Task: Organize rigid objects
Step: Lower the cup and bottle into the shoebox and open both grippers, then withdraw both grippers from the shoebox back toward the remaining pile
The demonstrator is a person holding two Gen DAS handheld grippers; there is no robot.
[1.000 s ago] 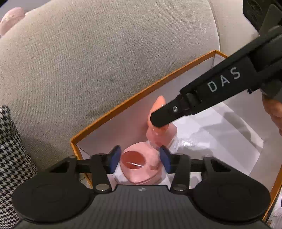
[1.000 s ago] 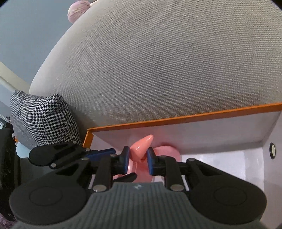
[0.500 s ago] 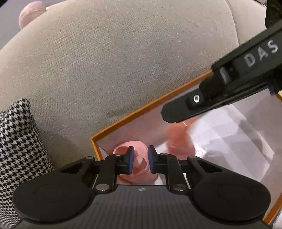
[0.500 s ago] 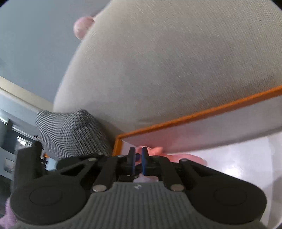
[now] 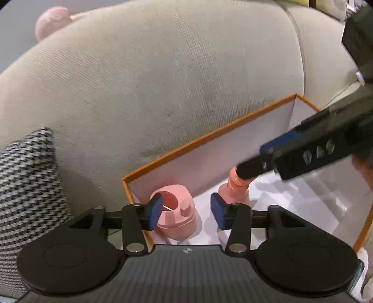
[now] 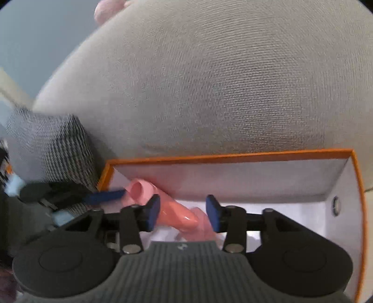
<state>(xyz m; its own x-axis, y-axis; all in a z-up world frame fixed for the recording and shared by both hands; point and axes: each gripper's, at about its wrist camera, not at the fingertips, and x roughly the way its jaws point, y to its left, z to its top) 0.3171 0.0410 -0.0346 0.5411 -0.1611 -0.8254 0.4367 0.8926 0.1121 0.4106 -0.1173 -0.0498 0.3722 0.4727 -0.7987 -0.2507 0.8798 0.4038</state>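
A white box with an orange rim [image 5: 209,137] [image 6: 228,155] sits against a beige sofa back. Inside it, at the left corner, stands a pink cup-shaped holder [image 5: 174,212] [image 6: 139,188]. A pink cone-topped piece [image 5: 234,188] [image 6: 179,215] stands on a round base next to it. My left gripper [image 5: 185,213] is open, its pads either side of the holder's near edge. My right gripper [image 6: 183,213] is open with the cone tip between its pads, apart from both. The right gripper's finger [image 5: 256,166] hides the cone's top in the left wrist view.
A black-and-white houndstooth cushion [image 5: 28,186] [image 6: 51,149] lies left of the box. The beige sofa back [image 5: 163,81] rises behind it. A pink soft toy [image 5: 51,21] sits on the sofa top. The box's right half is white floor [image 5: 303,205].
Both grippers were shut half a second ago and are now open. The right gripper has let go of the pink cone piece, which now stands in the box.
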